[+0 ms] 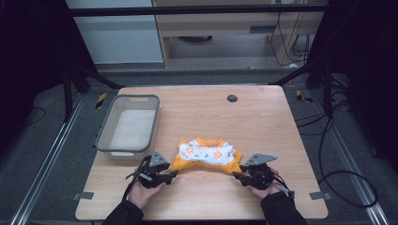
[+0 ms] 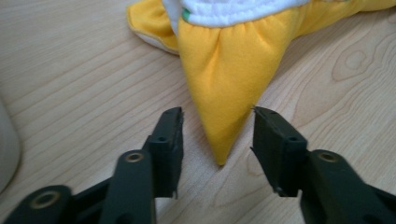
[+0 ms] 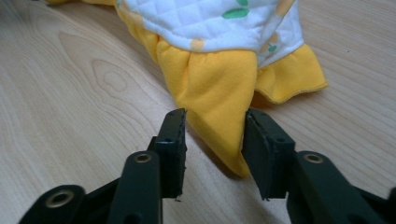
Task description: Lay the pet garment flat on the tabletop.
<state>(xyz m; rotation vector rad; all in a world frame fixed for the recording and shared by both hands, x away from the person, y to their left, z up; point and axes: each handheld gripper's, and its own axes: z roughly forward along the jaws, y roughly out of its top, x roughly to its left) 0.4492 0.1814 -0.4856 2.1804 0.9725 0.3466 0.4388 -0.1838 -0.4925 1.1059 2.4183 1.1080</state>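
A small yellow and white garment [image 1: 205,153] with an orange flower print lies on the wooden table [image 1: 263,117], near the front. My left gripper [image 1: 173,175] sits at its left corner, open, with the pointed yellow tip [image 2: 223,116] lying between its jaws. My right gripper [image 1: 236,176] sits at the right corner, also open, and its jaws straddle the other yellow tip [image 3: 219,121]. Neither pair of jaws presses the cloth. In the right gripper view the white quilted part [image 3: 210,21] and a yellow ruffle [image 3: 292,77] lie beyond the tip.
A grey plastic basket [image 1: 104,134] stands on the table's left side, behind my left gripper. A small black round grommet [image 1: 232,98] sits near the far edge. Cables [image 1: 328,154] hang on the floor to the right.
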